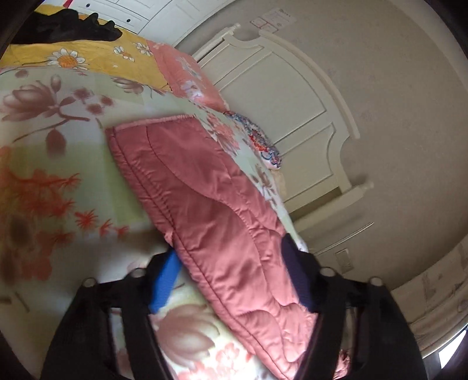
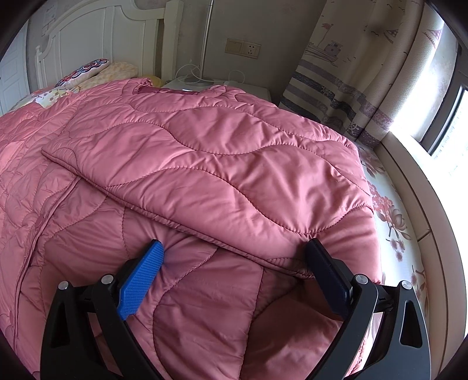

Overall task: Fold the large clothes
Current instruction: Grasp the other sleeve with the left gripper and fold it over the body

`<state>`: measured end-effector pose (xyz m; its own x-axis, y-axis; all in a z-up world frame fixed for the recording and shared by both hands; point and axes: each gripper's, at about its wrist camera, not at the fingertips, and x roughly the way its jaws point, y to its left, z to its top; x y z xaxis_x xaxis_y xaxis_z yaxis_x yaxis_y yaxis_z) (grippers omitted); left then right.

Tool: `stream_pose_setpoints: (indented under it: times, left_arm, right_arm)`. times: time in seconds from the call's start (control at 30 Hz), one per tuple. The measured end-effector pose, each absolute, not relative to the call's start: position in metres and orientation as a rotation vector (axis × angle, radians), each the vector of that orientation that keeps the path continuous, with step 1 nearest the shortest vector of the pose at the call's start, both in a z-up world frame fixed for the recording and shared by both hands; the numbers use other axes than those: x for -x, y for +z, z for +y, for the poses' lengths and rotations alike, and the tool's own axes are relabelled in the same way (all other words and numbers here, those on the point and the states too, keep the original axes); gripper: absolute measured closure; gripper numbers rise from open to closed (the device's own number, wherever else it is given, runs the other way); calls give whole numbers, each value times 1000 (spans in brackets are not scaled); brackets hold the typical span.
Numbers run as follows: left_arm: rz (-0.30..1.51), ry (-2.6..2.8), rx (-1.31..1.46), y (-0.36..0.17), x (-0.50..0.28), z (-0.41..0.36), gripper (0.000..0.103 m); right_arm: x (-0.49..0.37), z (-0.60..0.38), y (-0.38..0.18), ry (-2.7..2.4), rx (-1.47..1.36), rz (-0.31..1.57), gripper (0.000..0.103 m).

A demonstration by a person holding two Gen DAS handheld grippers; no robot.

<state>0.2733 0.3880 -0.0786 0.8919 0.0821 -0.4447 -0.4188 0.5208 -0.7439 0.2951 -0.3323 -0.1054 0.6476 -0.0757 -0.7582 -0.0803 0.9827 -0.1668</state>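
Observation:
A large pink quilted coat (image 2: 204, 163) lies spread on a bed, one flap folded over its body. My right gripper (image 2: 234, 248) is open, its jaws wide, pressed on the coat at the folded flap's near edge; the blue pad (image 2: 143, 274) rests on the lower layer. In the left wrist view a strip of the same pink coat (image 1: 204, 204) runs between the jaws of my left gripper (image 1: 231, 263), which stand wide apart beside the fabric without pinching it. The blue pad (image 1: 165, 280) is at its left.
The floral bedsheet (image 1: 52, 163) covers the bed. A yellow floral blanket (image 1: 87, 61) with dark clothing (image 1: 67, 26) lies at the far end. A white headboard (image 1: 292, 96), patterned pillows (image 2: 87, 70), a nightstand (image 2: 199, 83), a curtain (image 2: 365, 73) and a window sill (image 2: 424, 190) surround the bed.

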Motion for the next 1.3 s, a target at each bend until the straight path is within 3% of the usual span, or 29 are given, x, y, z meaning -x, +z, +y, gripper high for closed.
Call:
stream_pose_setpoints:
  times: [0.03,0.1,0.17,0.43,0.63,0.77,0.97,1.03,1.1,1.17,1.2,1.27,1.3]
  left_arm:
    - [392,314,969,-78,-280,389,56]
    - [412,329,972,-82,-287,389,91]
    - [364,347,989,-81,-277,385,94]
    - [174,234,600,22,-266,275,95]
    - [138,-71,233,85,-282,133,94]
    - [206,-247,63,72,-293,36,91]
    - [485,-414,-84,-17,-323,-86,87]
    - [594,-459,-99,-48,-333,-111,83]
    - [682,-489,-124,-68,-346,-127,72]
    - [689,-503,-126,-70,-347,-125,67]
    - [677,-510,-113,-66,-343,-120,48]
    - [611,-511,-53,-45,-331,-97,22]
    - [552,-521,-4,-32,-323,-80,17]
  right_arm:
    - [-295,-332,-105,3,192,868,9]
    - [-295,-332,-105,3,192,868,9]
    - [-295,-332,-105,3,191,868,9]
    - [-295,-331,-105,3,191,869,9]
    - [-295,-330,-105,3,191,868,9]
    - [-295,-331,-105,2,190,869,9]
    - [-295,-331,-104,9,182,871,9]
    - [-296,-331,-104,12,178,872,8]
    - [-296,-333,-104,16,174,872,8]
    - [-296,-333,-104,20,167,873,8]
    - [-296,-333,-104,22,165,874,8]
    - [-296,-334,-104,27,159,875,8]
    - [-296,-334,-104,29,156,875,8]
